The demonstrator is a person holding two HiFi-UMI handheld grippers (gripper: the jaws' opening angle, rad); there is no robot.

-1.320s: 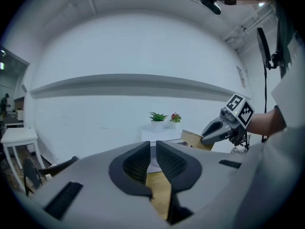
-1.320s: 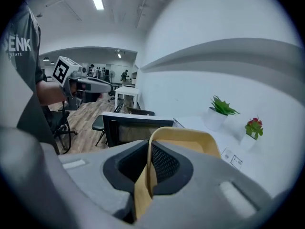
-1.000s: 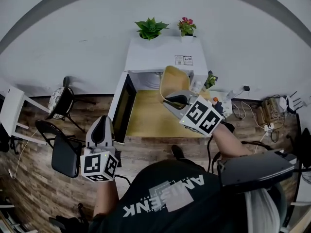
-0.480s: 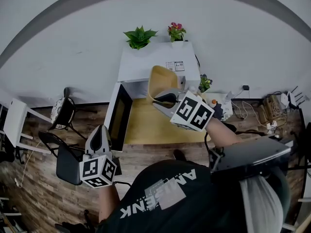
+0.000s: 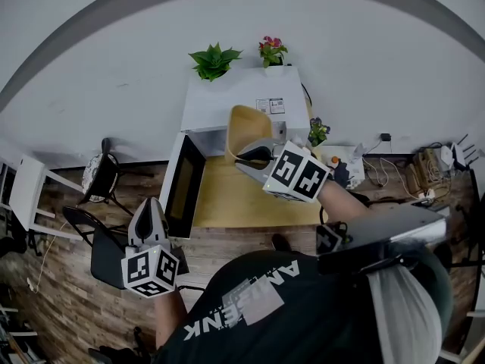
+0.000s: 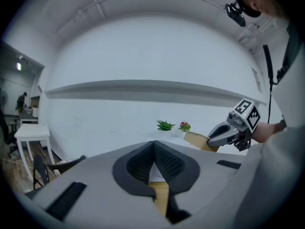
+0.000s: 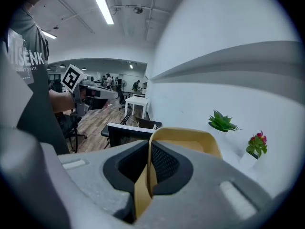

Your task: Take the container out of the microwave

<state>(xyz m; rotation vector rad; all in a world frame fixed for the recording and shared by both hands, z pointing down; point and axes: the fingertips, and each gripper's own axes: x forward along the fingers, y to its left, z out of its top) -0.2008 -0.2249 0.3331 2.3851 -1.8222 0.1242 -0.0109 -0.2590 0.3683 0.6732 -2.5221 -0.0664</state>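
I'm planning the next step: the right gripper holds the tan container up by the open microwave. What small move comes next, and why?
Probably lower the container onto the bare wooden table in front of the microwave. The right gripper pinches its rim, and it hangs in the air, apparently outside the oven. The left gripper is shut on nothing, well off to the side.

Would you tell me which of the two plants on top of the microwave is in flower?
The plant on the right in the head view: it bears pink-red blooms, whereas its neighbour, the spiky plant, is all green leaves.
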